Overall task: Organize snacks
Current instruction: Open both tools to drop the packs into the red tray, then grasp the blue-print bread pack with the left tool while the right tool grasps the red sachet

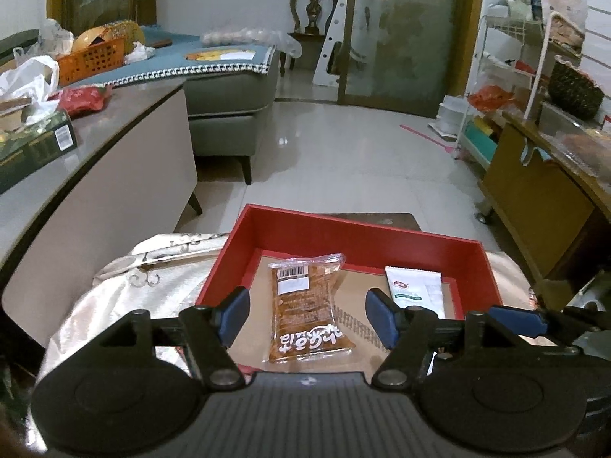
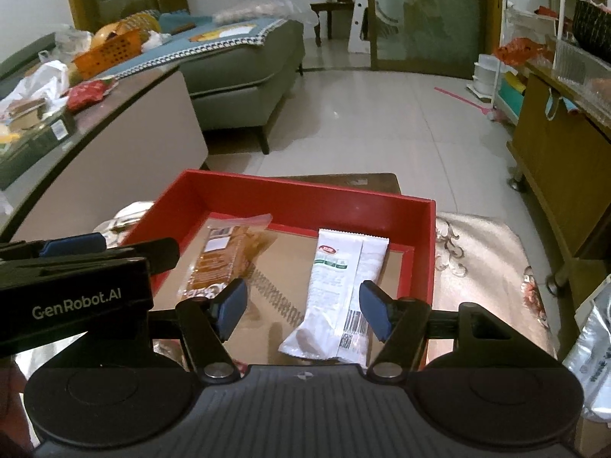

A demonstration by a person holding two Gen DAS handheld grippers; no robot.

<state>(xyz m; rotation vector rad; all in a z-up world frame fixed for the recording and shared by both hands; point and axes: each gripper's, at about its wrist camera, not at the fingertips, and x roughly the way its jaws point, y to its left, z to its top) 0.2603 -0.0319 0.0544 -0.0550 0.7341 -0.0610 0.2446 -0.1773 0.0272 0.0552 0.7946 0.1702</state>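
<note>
Two hand-held grippers are seen above a red tray (image 1: 420, 246), each with jaws spread and nothing pressed between the pads. Below the left hand-held gripper (image 1: 307, 318), an orange snack packet (image 1: 305, 316) is laid flat on the tray's brown floor. Below the right hand-held gripper (image 2: 301, 313), a white snack packet (image 2: 338, 294) is laid beside it, apart. The tray is set on a cloth-covered worktop (image 2: 485, 267). Farther off, a grey sofa (image 1: 229, 95) is visible.
</note>
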